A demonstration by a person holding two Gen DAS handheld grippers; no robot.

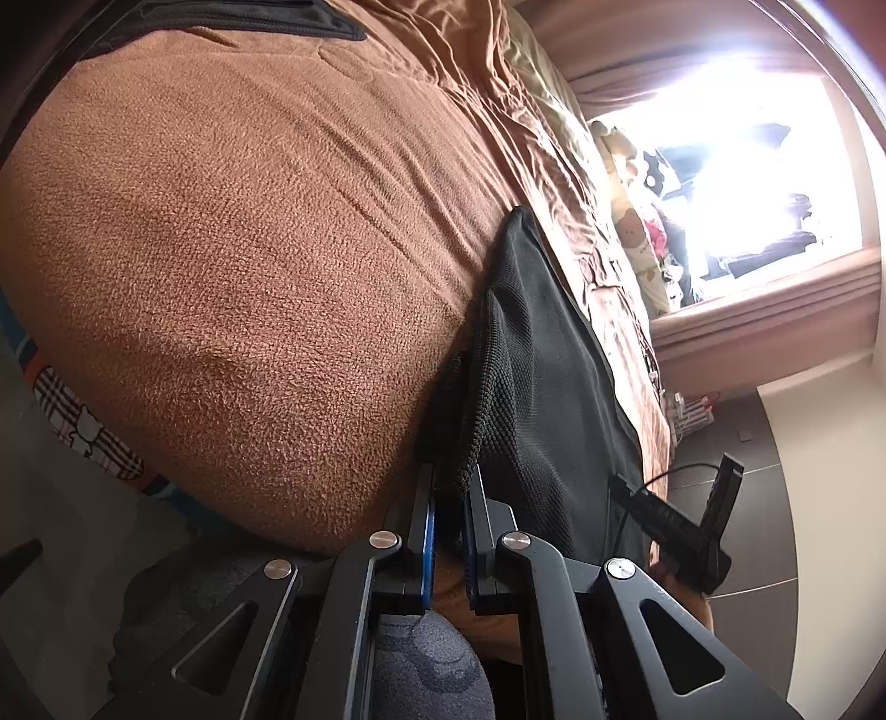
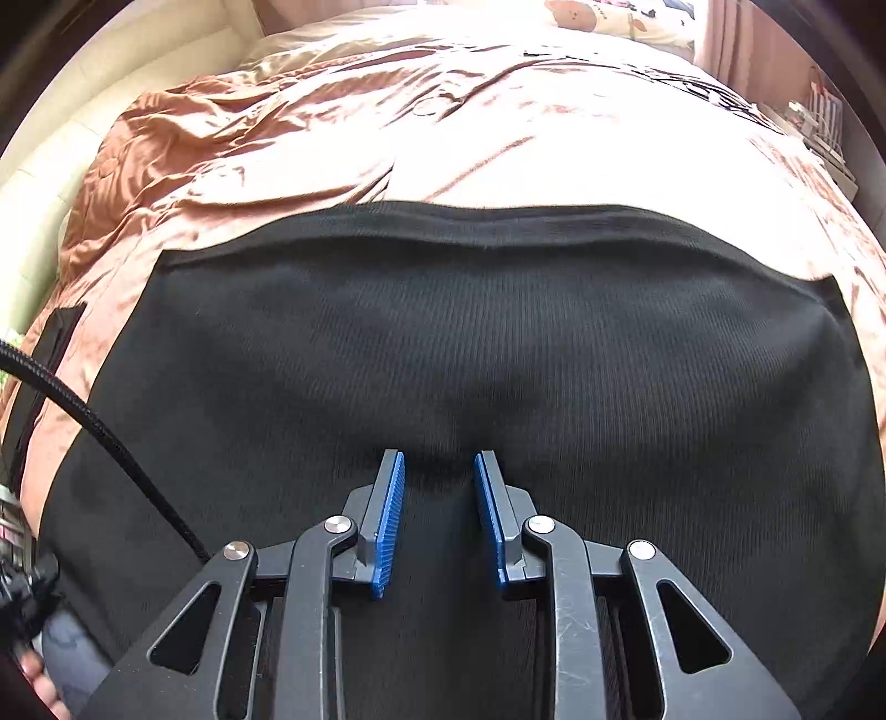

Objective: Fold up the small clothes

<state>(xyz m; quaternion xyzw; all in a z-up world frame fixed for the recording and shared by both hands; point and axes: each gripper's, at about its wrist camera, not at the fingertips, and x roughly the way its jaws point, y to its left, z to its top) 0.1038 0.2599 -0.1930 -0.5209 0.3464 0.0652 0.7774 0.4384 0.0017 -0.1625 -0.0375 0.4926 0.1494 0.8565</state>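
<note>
Black garment (image 2: 498, 343) spread on brown blanket (image 1: 249, 249). Left gripper (image 1: 449, 482) clamped on its knit edge. Right gripper (image 2: 439, 471) jaws narrowly apart, fabric bunched between them, grip uncertain.

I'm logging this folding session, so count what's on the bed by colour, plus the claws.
Black garments: 2, the black knit garment and a second black piece
Brown covers: 1, the brown fleece blanket
Claws: 2, left claw, right claw
Total: 5

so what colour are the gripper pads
Blue, ribbed pads, clearest in the right wrist view.
</note>
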